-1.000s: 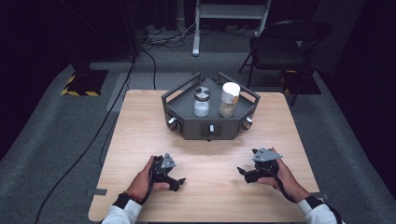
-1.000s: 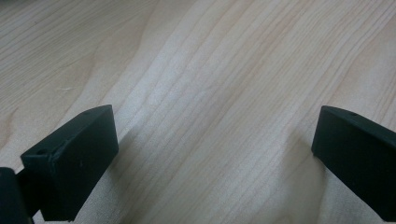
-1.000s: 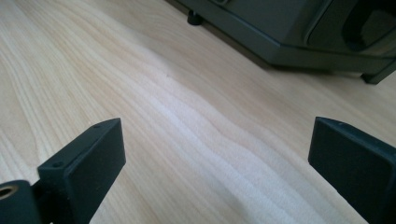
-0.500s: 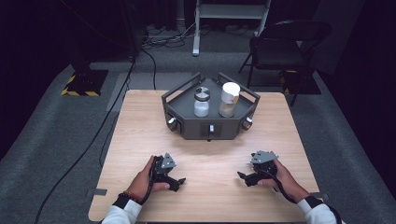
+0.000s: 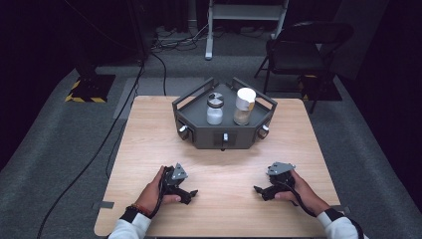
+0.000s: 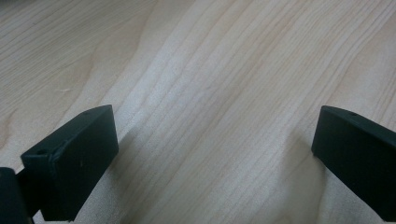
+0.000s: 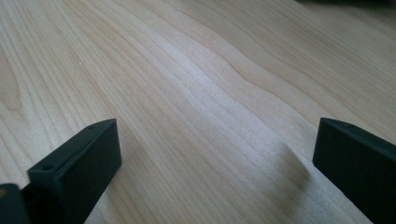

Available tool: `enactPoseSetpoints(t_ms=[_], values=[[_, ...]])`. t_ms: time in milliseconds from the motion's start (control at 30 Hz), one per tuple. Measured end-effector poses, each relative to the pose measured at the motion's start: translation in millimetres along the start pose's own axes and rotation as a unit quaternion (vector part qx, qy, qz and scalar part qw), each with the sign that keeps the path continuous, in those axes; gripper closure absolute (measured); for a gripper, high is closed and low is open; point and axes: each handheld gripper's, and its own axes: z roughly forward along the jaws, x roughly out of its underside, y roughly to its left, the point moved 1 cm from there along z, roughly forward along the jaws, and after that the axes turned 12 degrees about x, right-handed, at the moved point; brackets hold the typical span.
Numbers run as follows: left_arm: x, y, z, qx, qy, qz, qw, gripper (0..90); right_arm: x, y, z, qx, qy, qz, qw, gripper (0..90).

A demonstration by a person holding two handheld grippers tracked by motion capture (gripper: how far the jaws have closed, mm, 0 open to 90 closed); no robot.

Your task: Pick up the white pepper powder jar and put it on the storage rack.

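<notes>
Both of your tongs sit low over the near half of the desk (image 5: 149, 124), nothing in them — this reads as the start, before any reach. Your left tongs (image 5: 186, 193) stand wide apart, bare wood grain between the jaws in the left gripper view (image 6: 210, 135). Your right tongs (image 5: 261, 190) have just been opening further and now gape as wide, with only desk between them in the right gripper view (image 7: 215, 140).

The things nearest your work are well ahead of you, in the dark tray (image 5: 199, 137) at the far middle of the desk: the short jar (image 5: 214, 108) with a grey and white lid on the left, and the taller jar (image 5: 244, 105) with a white cap just beside it on the right. Both stand upright and slightly apart.

The next move likely calls for a forward reach, lifting over the tray's raised rail and coming down on one jar from above or the side. Mind the neighbour jar — the gap is small, and wide jaws could knock it. Off the desk, a chair (image 5: 303, 47) and floor cables (image 5: 99, 149) lie clear of your path.
</notes>
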Motion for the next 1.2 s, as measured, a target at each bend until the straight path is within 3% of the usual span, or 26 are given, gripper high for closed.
enactPoseSetpoints(t_ms=[133, 267, 1200], values=[[0.0, 0.0, 0.0, 0.0, 0.0, 0.0, 1.0, 0.0, 3.2, -7.4, 2.9, -0.014, 0.002, 0.018, 0.9997, 0.1], [0.0, 0.0, 0.0, 0.0, 0.0, 0.0, 1.0, 0.0, 9.7, -8.9, 3.3, -0.017, -0.011, 0.02, 0.9996, 0.0], [-1.7, 0.8, 1.3, 0.004, 0.001, 0.004, 1.0, 0.0, 8.3, -9.7, 4.7, -0.02, -0.011, 0.017, 0.9996, 0.0]])
